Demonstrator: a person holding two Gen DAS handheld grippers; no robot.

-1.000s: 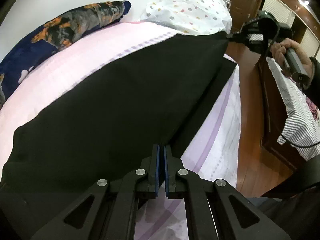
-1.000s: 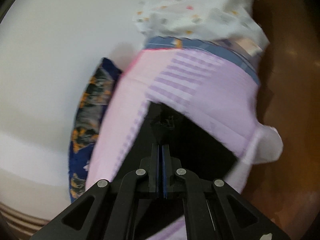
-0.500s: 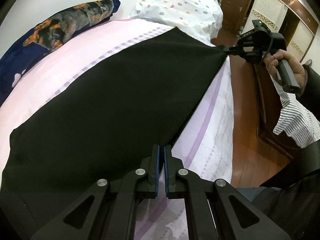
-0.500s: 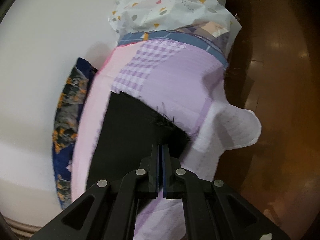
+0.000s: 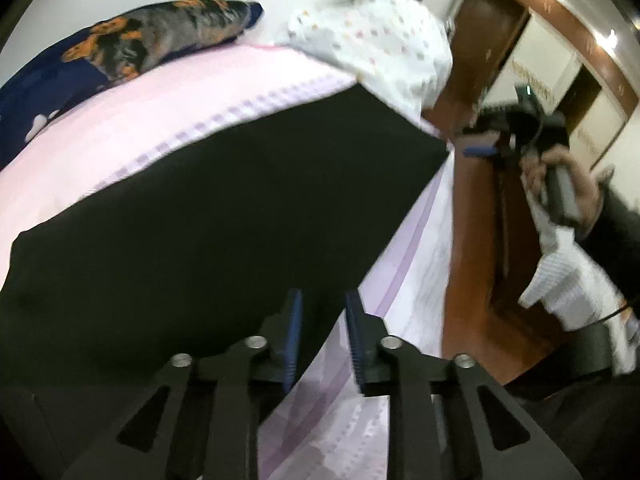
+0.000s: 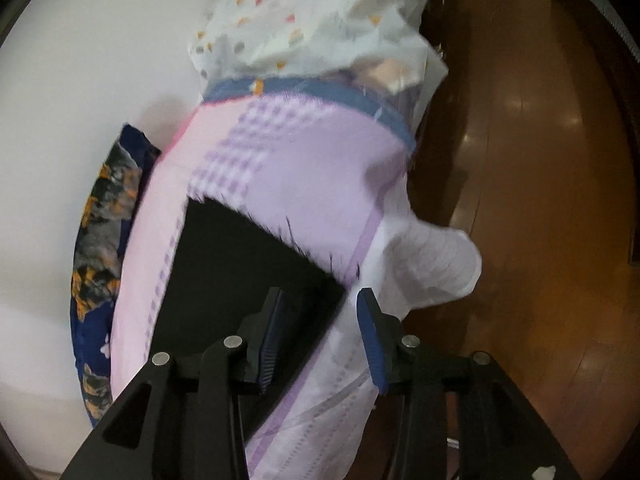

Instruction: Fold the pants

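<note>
Both grippers open, black pants lying flat on the bed.

Our left gripper [image 5: 320, 334] has its jaws parted with nothing between them, hovering over the near edge of the black pants [image 5: 224, 208]. Our right gripper [image 6: 318, 330] is likewise spread wide and empty, above the frayed hem corner. The pants lie smooth on the pink-and-lilac bedsheet [image 5: 132, 120], close to the bed's edge; the patterned pillow [image 5: 132, 40] sits against the wall and a dotted quilt [image 6: 320, 12] is heaped beyond. We judge one lengthwise fold laid down; the crosswise folds remain.
</note>
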